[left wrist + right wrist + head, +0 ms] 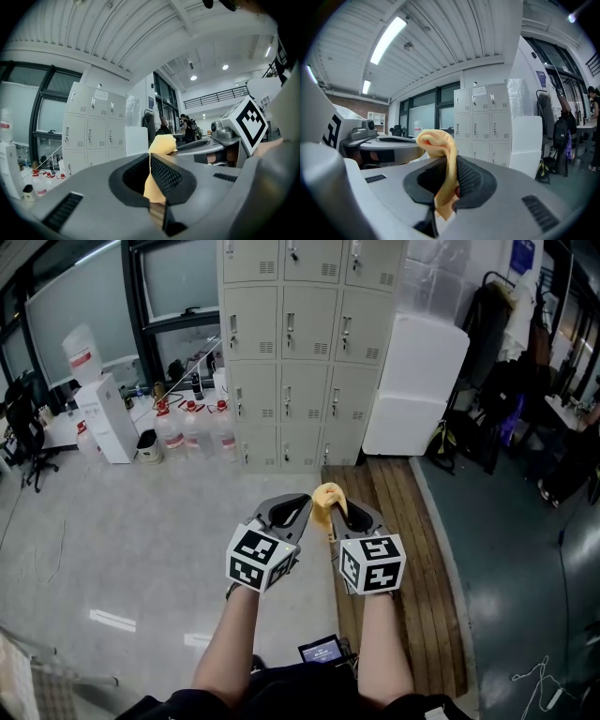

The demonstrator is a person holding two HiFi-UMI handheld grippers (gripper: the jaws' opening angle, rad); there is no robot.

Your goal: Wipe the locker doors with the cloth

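A yellow cloth (pixel 328 495) is bunched between my two grippers, which I hold side by side at waist height. In the left gripper view the cloth (pixel 154 180) runs down between the jaws of my left gripper (pixel 151 158), which is shut on it. My right gripper (pixel 451 164) pinches another part of the same cloth (pixel 440 145). From the head view, the left gripper (pixel 298 509) and right gripper (pixel 349 514) both point toward the beige lockers (pixel 300 352), which stand a few steps ahead across the floor with their doors closed.
A white cabinet (pixel 412 381) stands against the lockers' right side. Clear bottles with red caps (pixel 192 427) and a white box (pixel 108 418) sit on the floor to the left. Wooden planks (pixel 403 549) run along the right, with hanging clothes (pixel 497 352) beyond.
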